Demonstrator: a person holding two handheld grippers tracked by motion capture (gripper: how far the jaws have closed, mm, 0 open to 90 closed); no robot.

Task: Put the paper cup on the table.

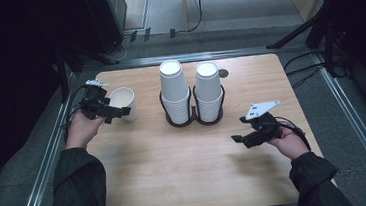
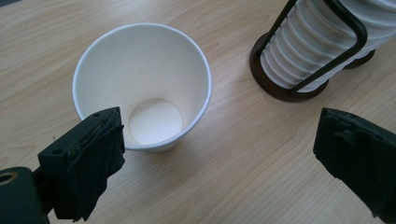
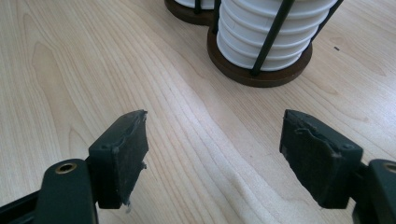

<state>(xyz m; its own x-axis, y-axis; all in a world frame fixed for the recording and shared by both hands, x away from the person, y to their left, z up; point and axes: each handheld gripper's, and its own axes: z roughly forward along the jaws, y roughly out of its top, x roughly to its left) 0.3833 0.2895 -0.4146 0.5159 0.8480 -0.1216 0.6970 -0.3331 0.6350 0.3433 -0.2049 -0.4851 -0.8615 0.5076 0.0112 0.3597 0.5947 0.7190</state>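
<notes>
White cup (image 1: 123, 102), upright, mouth up, at the left of the wooden surface (image 1: 192, 172), well apart from two cup stacks (image 1: 175, 91) in a dark wire rack (image 1: 194, 118) mid-table. Seen from the high view: left gripper (image 1: 114, 112) right beside the cup, almost touching its near wall; right gripper (image 1: 246, 136) idle over bare wood to the right, clear of the rack.

From the left gripper view: fingers (image 2: 88, 154) spread wide, holding nothing, one by the cup's (image 2: 142, 86) near rim, the other far off toward the rack (image 2: 299, 70). Likely step: closing on or just letting go of the cup — cannot tell which. For a clean grasp, better to centre the cup between the fingers, pinch one wall lightly near the rim, avoid crushing thin paper, lift straight up.

From the right gripper view: fingers (image 3: 123, 149) wide apart too, empty, low over the wood, pointed at the nearer stack (image 3: 275, 28). Best kept still, away from the rack.
</notes>
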